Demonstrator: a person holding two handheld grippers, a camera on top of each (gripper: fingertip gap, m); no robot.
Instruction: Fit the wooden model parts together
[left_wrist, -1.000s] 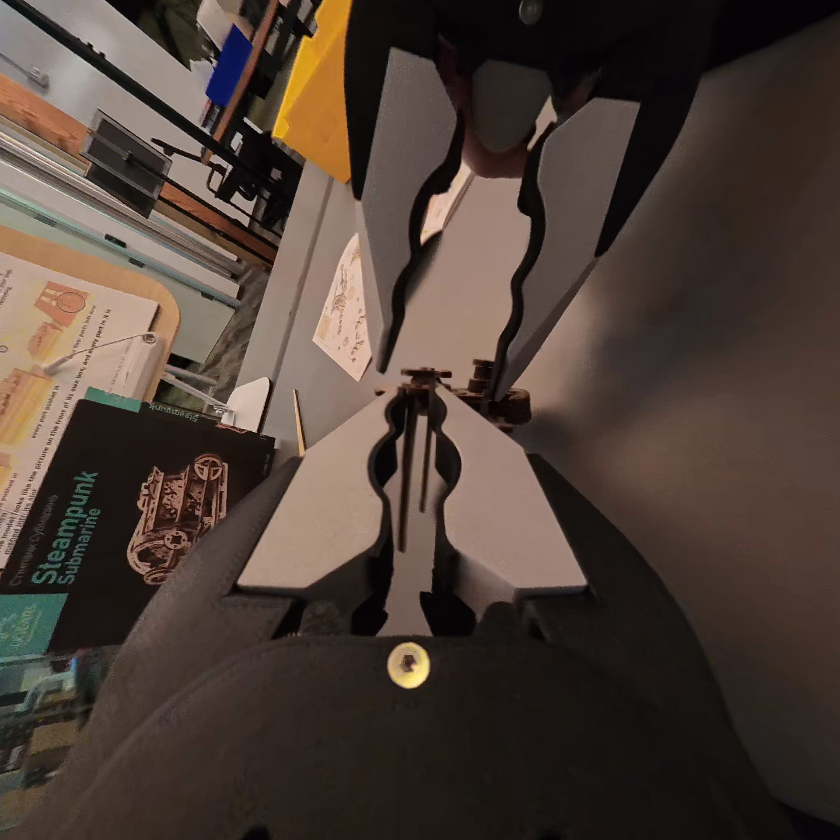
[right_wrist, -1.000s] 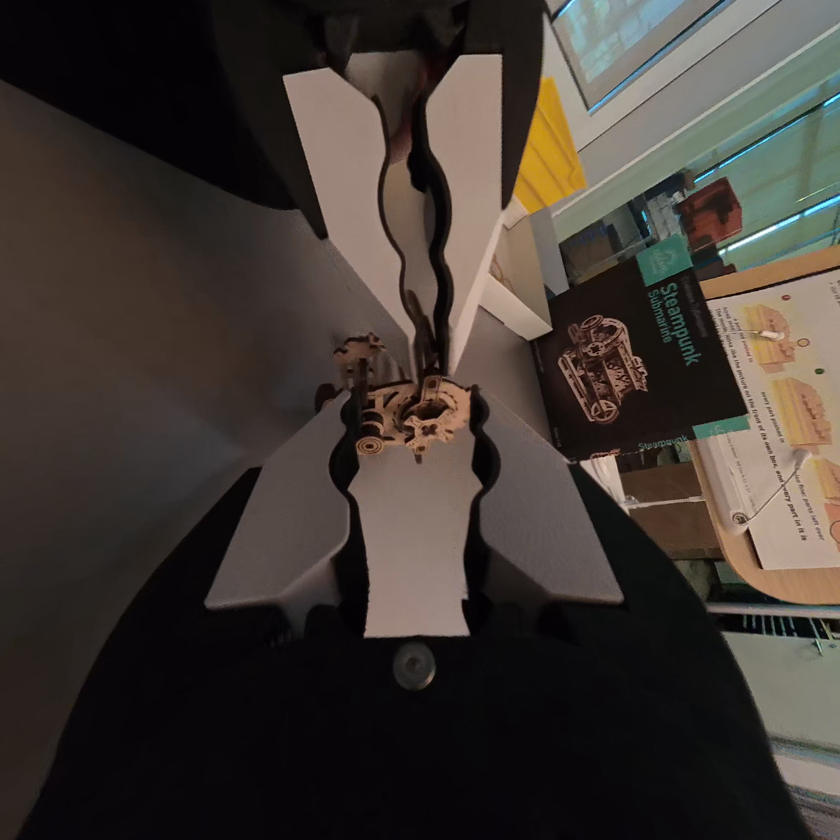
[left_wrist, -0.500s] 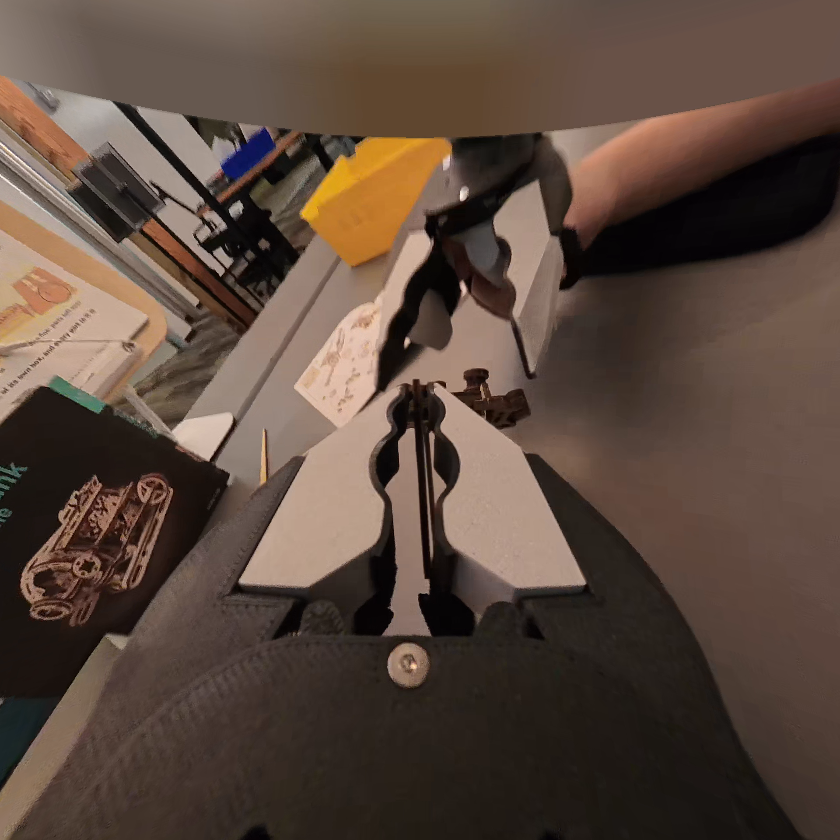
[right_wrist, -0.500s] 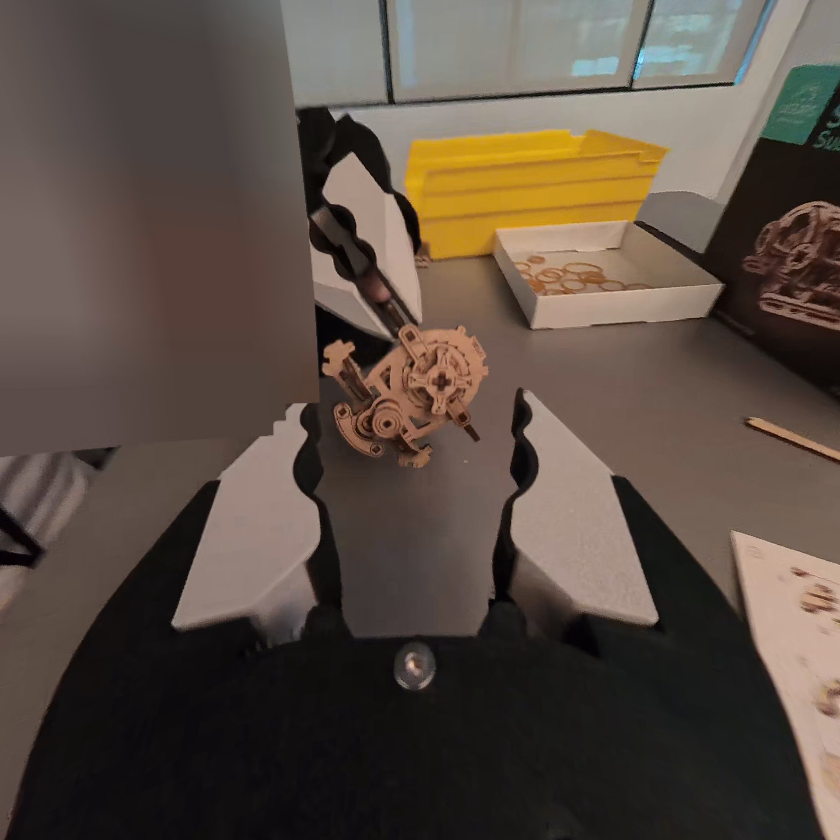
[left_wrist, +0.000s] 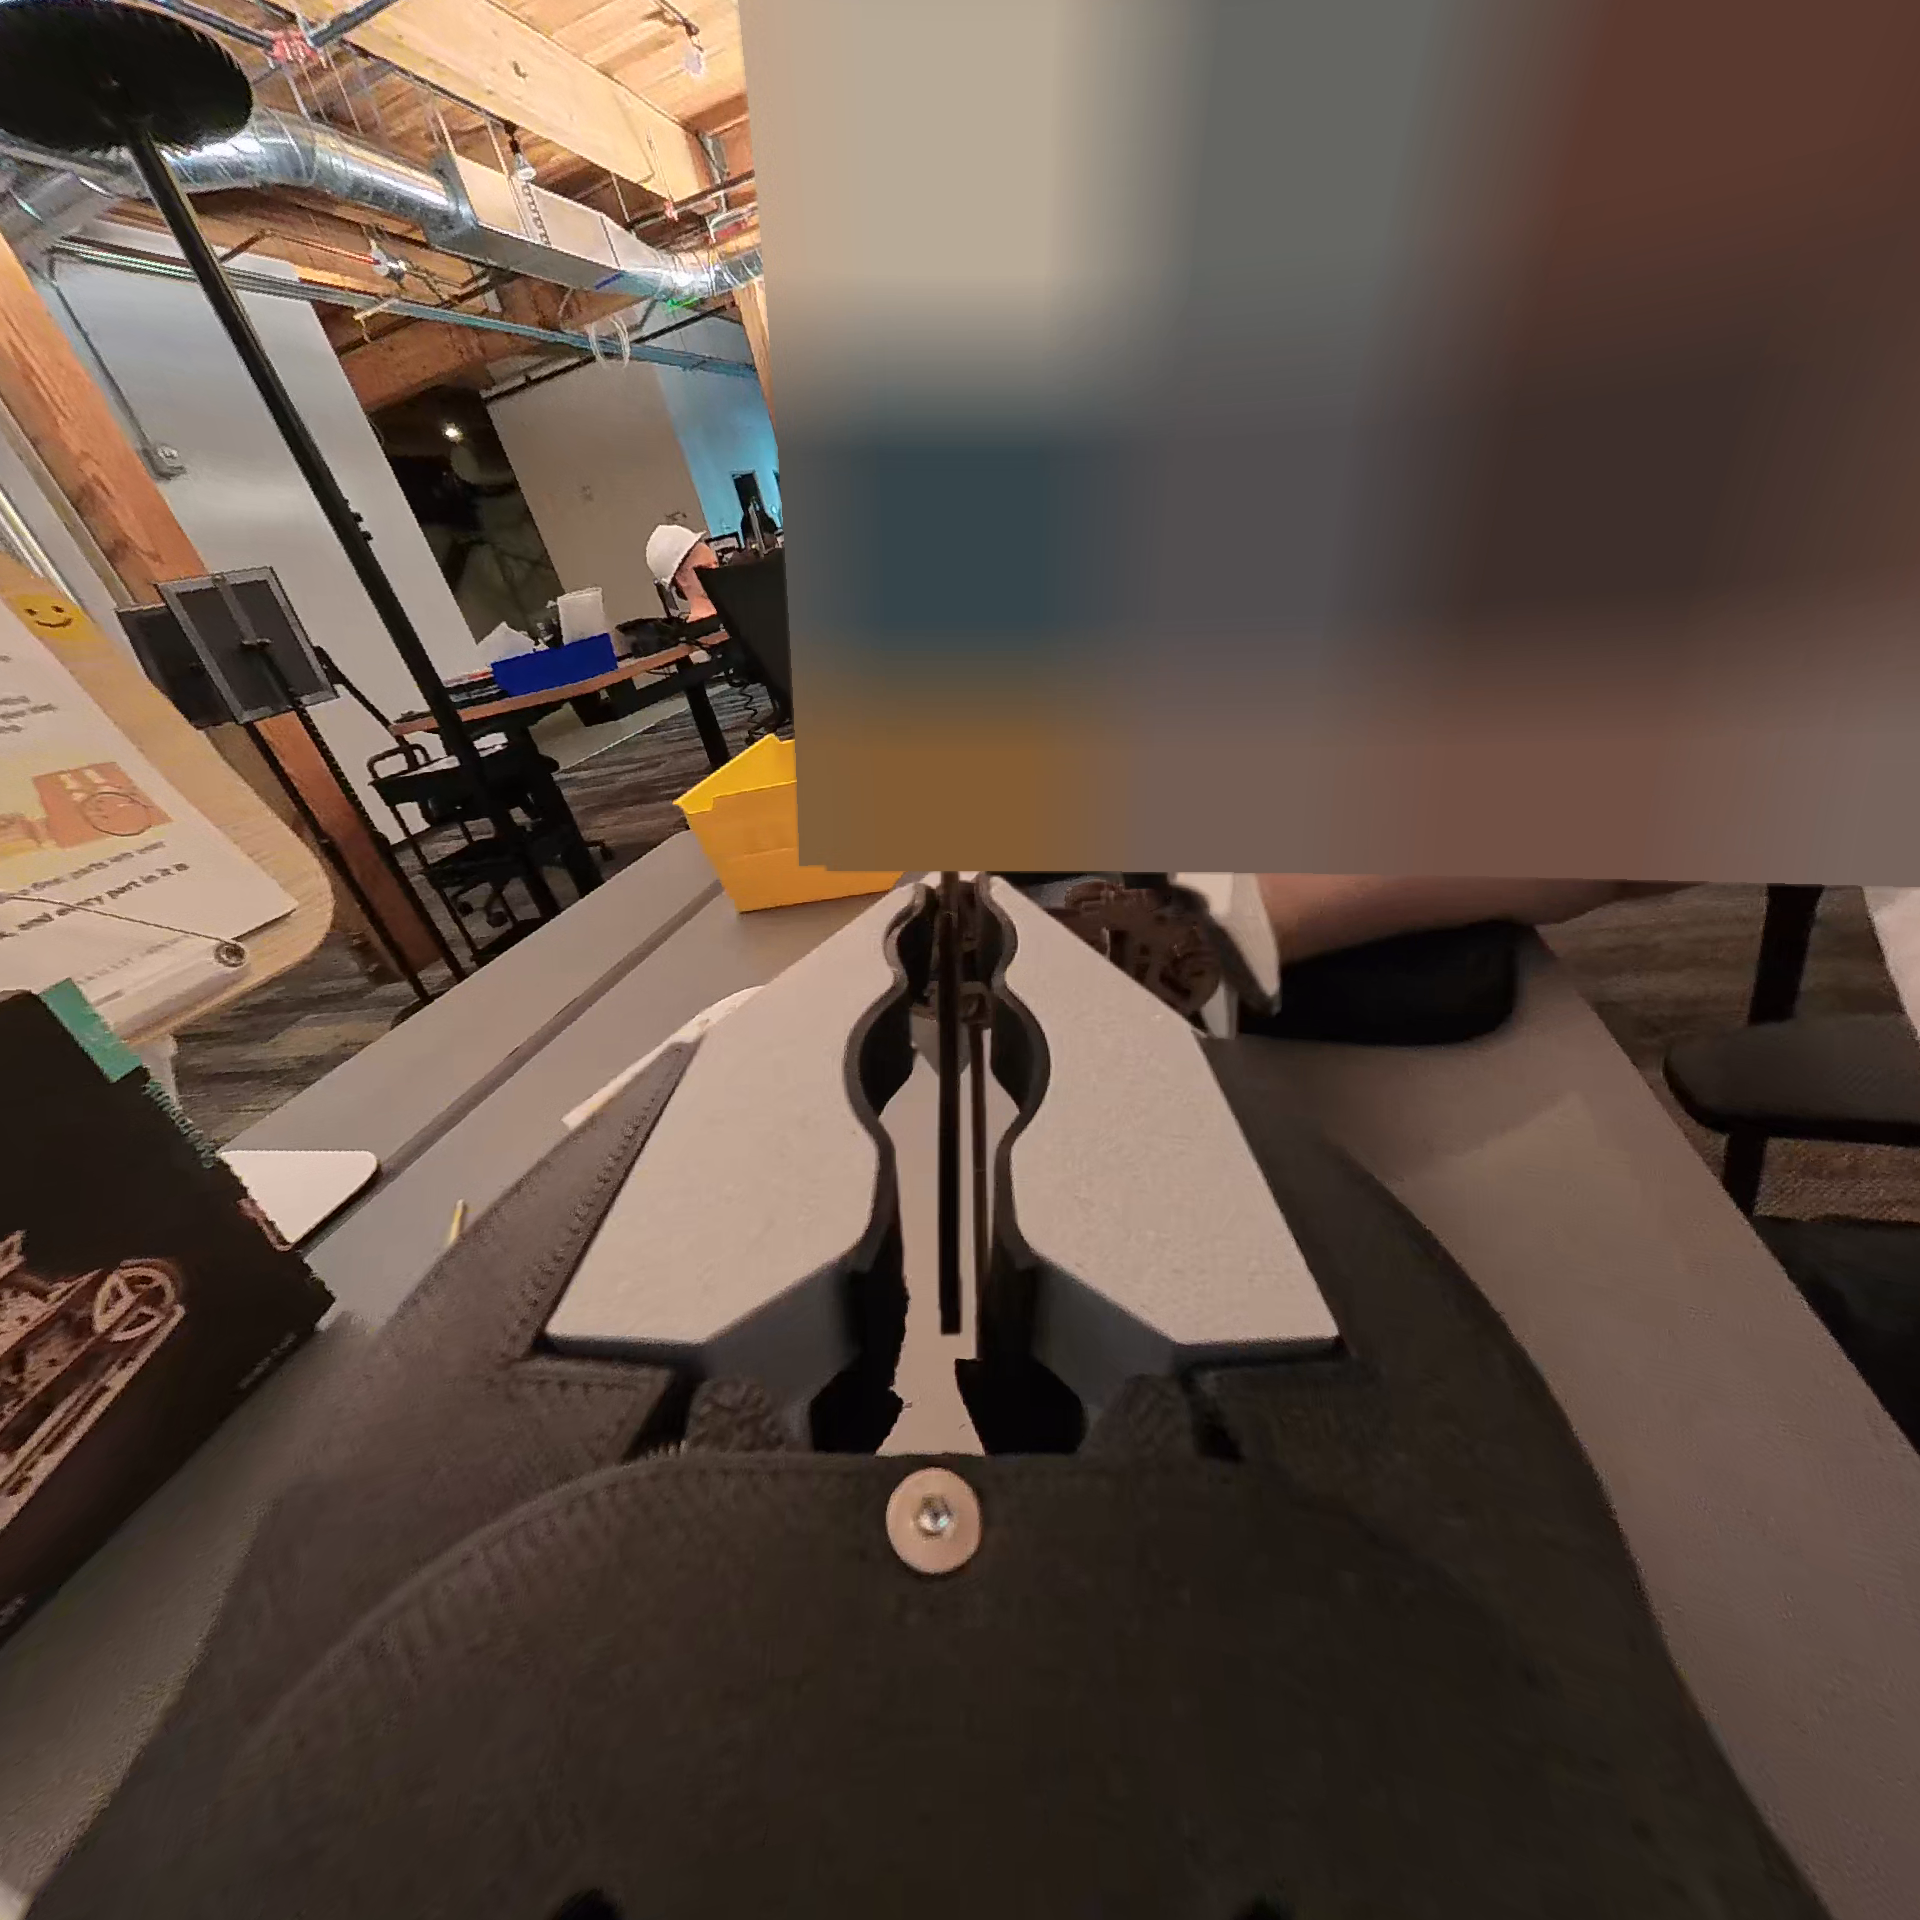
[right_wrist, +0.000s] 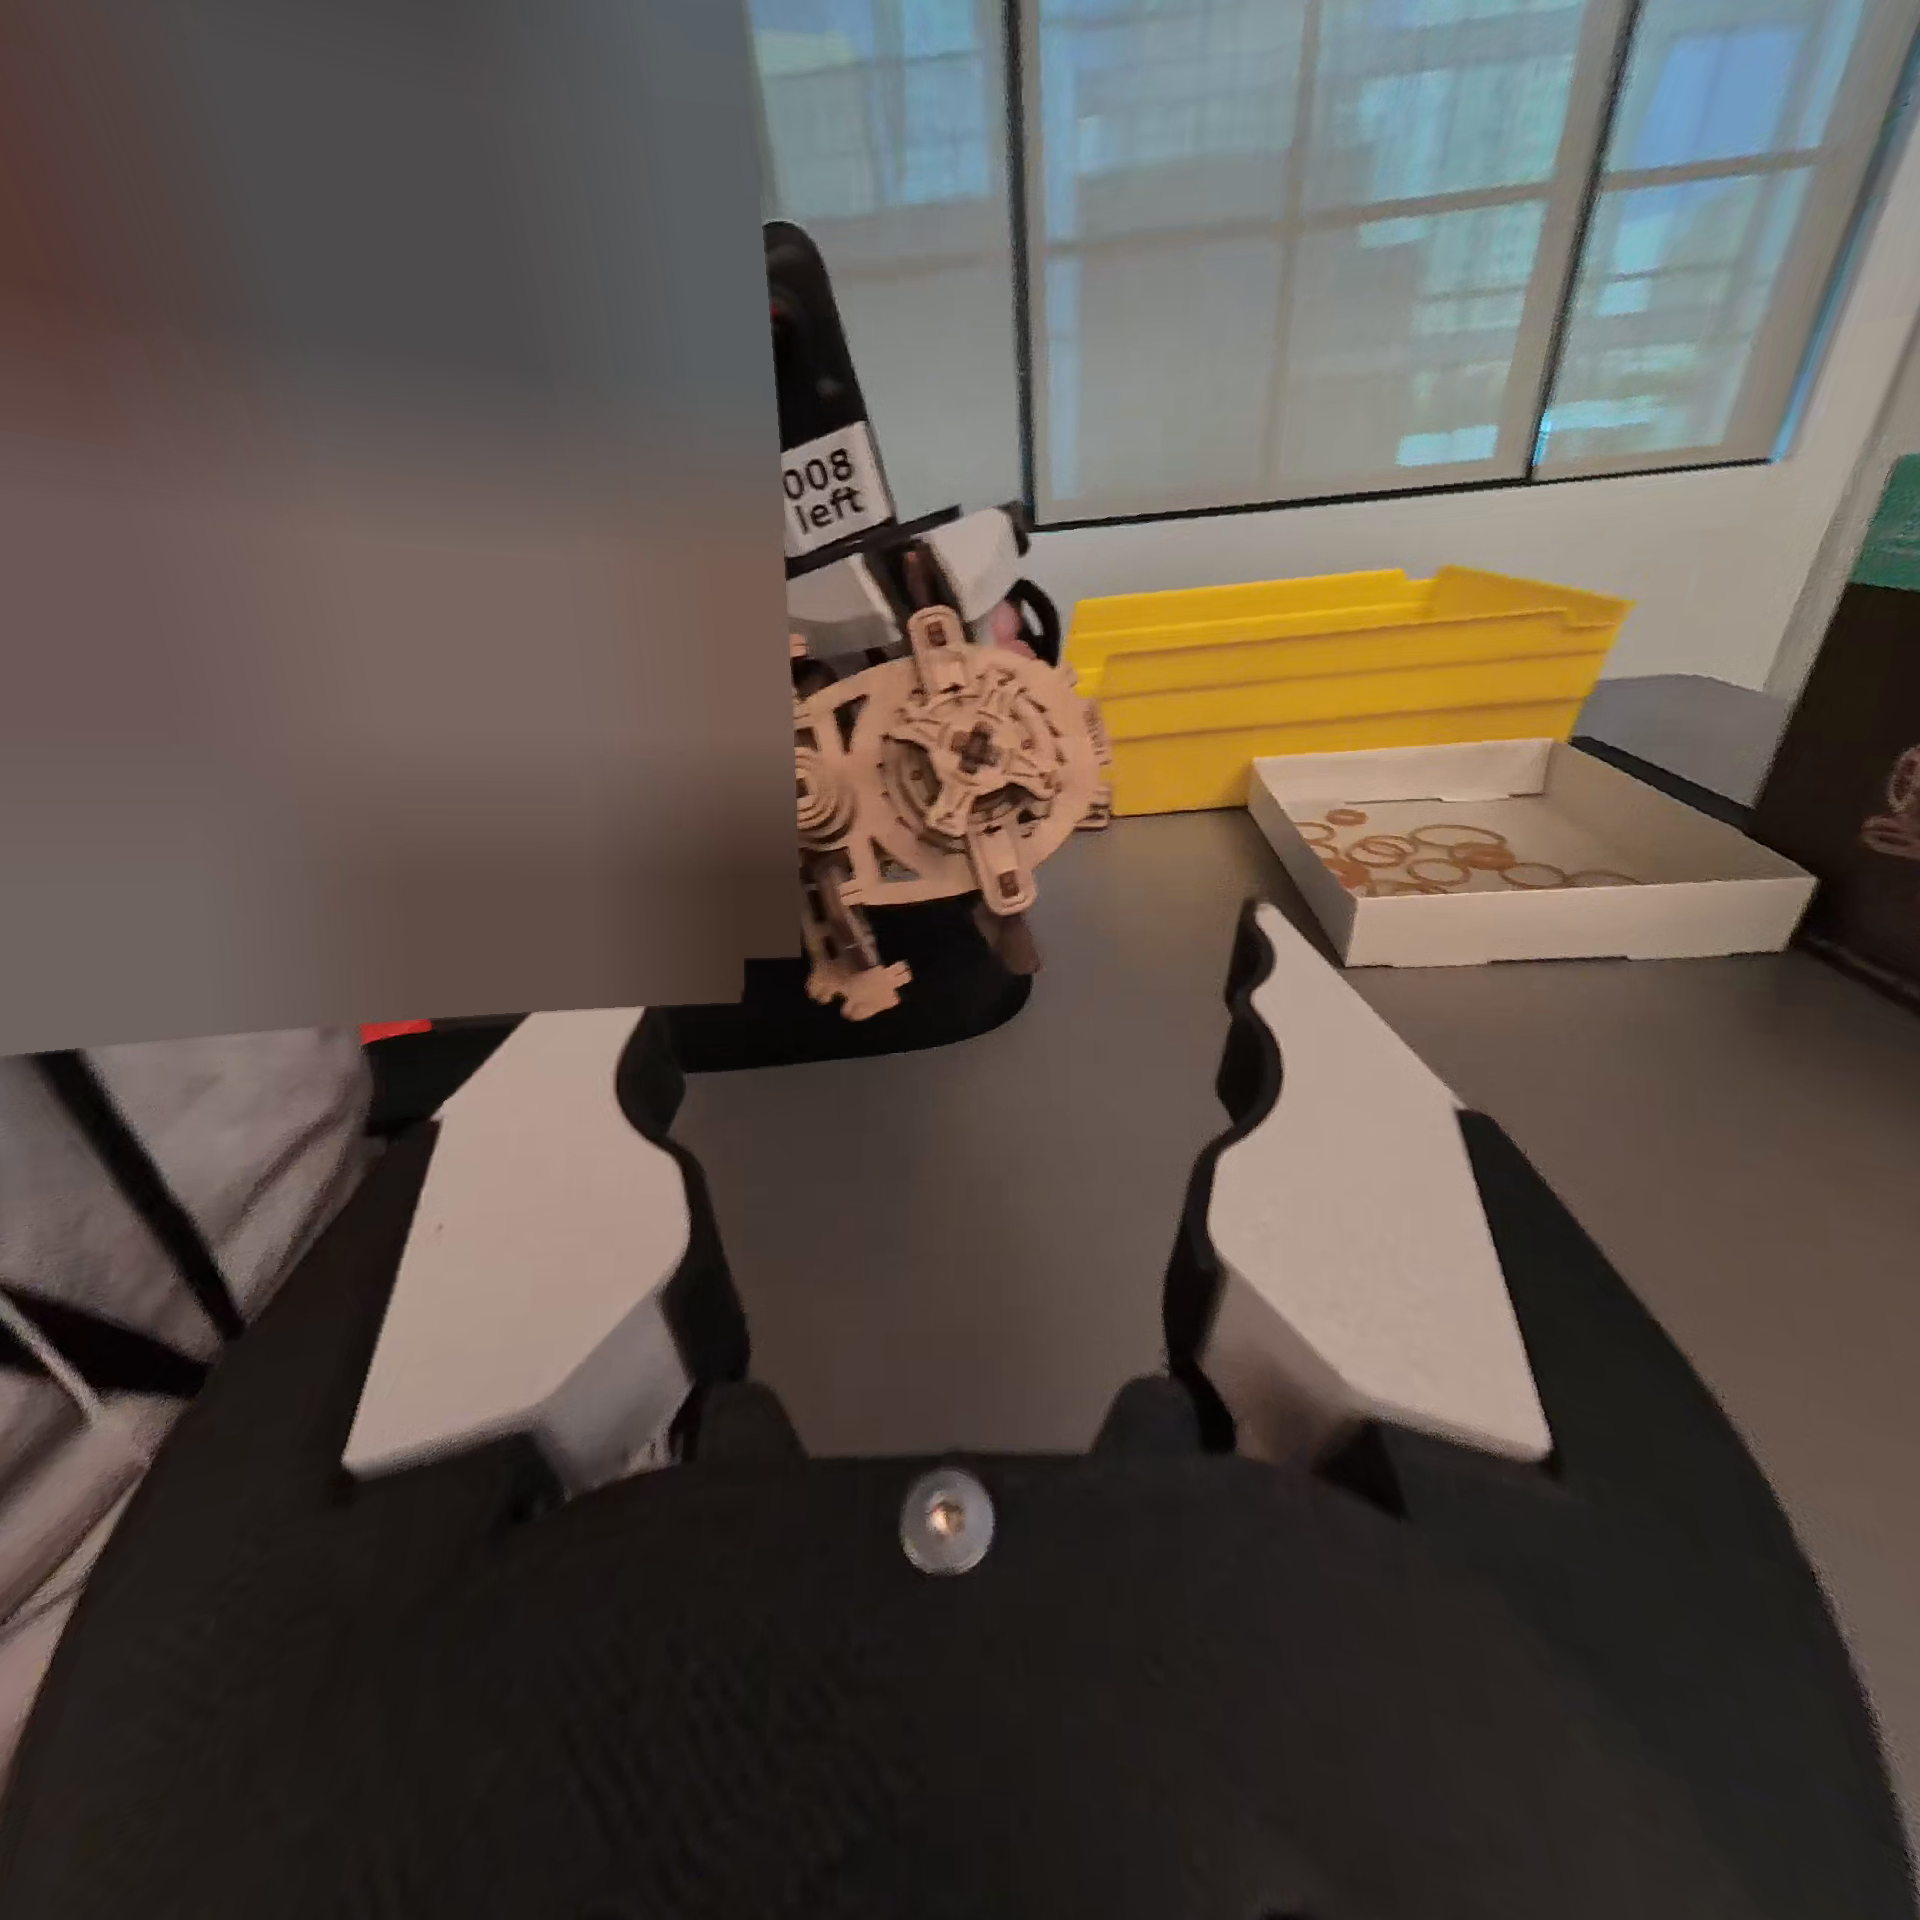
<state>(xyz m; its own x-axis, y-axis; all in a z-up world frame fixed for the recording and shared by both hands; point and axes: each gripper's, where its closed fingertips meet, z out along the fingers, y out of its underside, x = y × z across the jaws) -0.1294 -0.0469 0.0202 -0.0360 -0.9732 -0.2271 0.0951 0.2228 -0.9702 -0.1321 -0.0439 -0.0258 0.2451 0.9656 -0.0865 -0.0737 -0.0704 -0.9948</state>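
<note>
In the left wrist view we see the left gripper (left_wrist: 951, 904) with its 2 grey fingers (left_wrist: 748, 1164) drawn together, clenched on thin dark plates of the pale laser-cut wooden gear assembly (left_wrist: 961, 1091), seen here edge-on in the narrow gap between them. In the right wrist view we see the same assembly (right_wrist: 935, 790) face-on, held up off the grey tabletop (right_wrist: 1039, 1143): a round toothed wheel with a cross-shaped hub, with smaller gears and pegs to its left and below, part of it hidden by a blurred patch. The left gripper (right_wrist: 914, 592) grips it from above at its top edge. The right gripper (right_wrist: 935, 1018) is released, its 2 white fingers (right_wrist: 1340, 1195) spread wide with only tabletop between them; it sits apart from the assembly, which lies beyond its fingertips. Behind the assembly stands a yellow plastic bin (right_wrist: 1340, 686), and just to its right a shallow white cardboard tray (right_wrist: 1558, 925) holding thin wooden rings (right_wrist: 1423, 852). A dark printed box (left_wrist: 114, 1288) stands at the left of the left wrist view.
</note>
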